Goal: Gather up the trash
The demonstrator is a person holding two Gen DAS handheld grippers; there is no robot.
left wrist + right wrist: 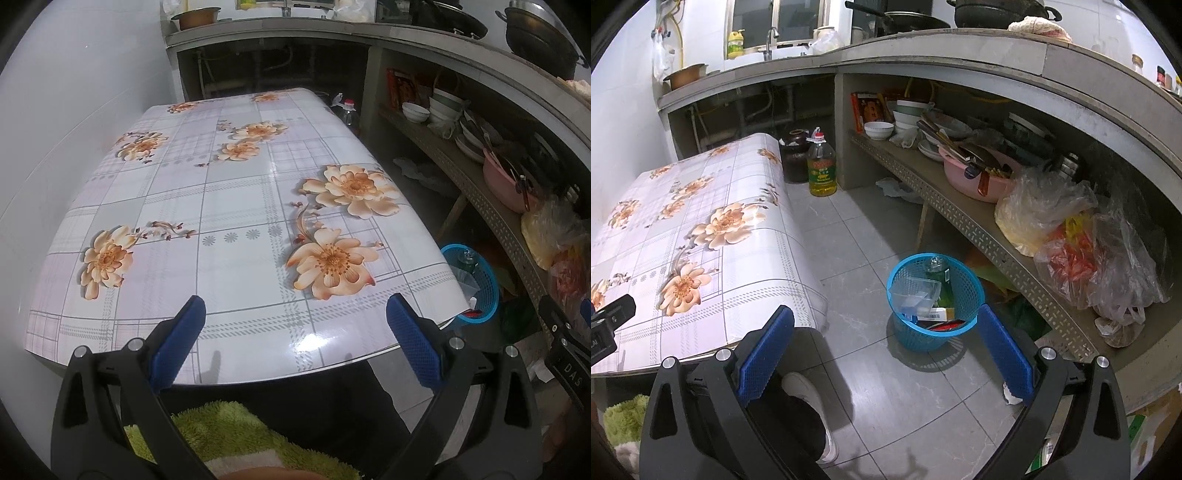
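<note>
Grey floor tiles (pixel 871 229) are being occupied by a blue trash basket (pixel 934 295) holding discarded packaging, between the flowered desk (pixel 713 236) and a cluttered shelf (pixel 967 218). Both left tongs (pixel 295 332) and right tongs (pixel 886 343) are being held apart, empty.

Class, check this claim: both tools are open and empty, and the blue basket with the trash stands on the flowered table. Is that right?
Not quite. The blue basket stands on the tiled floor beside the flowered table, as the right wrist view shows. Both the left tool and right tool are open and empty.
</note>
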